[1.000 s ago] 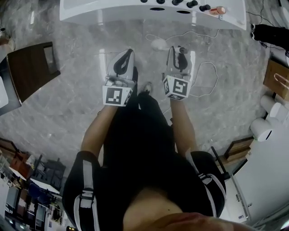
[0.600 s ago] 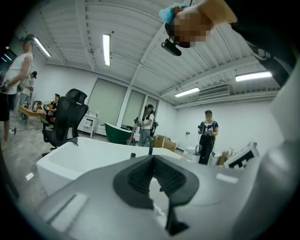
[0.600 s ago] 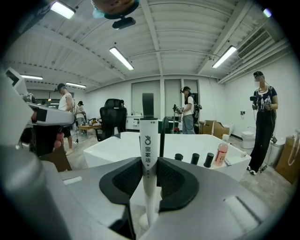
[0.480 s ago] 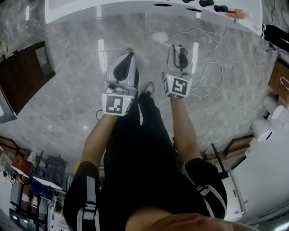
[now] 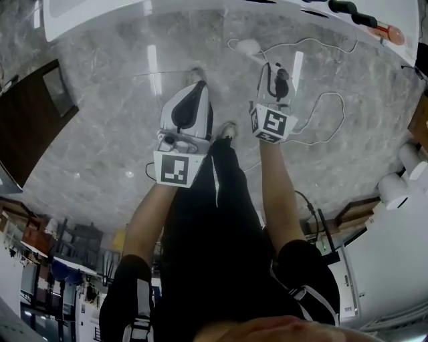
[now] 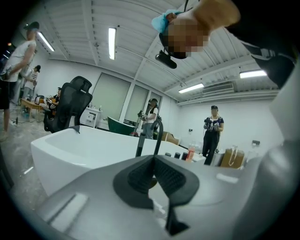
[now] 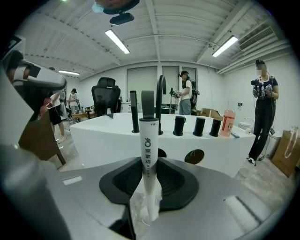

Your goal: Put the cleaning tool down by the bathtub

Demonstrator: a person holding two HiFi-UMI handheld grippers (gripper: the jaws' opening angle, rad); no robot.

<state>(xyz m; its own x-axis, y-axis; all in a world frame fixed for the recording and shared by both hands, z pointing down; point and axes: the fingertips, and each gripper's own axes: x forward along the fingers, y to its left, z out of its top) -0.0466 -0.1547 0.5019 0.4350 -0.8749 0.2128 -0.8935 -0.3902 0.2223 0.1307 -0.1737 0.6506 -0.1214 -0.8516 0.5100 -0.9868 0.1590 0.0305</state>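
Observation:
In the right gripper view a white cleaning tool handle [image 7: 148, 140] with a grey top stands upright between the pads of my right gripper [image 7: 150, 164], which is shut on it. The white bathtub [image 7: 211, 150] lies just beyond. My left gripper [image 6: 152, 161] has its dark pads together with nothing between them, and the bathtub [image 6: 89, 150] is in front of it. In the head view both grippers hang side by side over the marble floor, left gripper [image 5: 187, 100] and right gripper [image 5: 276, 70], with the bathtub [image 5: 134, 10] rim at the top edge.
Black faucet [image 7: 161, 103] and dark bottles [image 7: 199, 125] stand on the tub's rim, with a pink bottle [image 7: 228, 123]. A white cable [image 5: 321, 113] lies on the floor. A dark wooden cabinet [image 5: 30, 127] stands at the left. People [image 7: 263, 112] stand behind the tub.
The tub's rim has slid toward the top edge of the head view and both grippers sit slightly further right. Both grips look unchanged.

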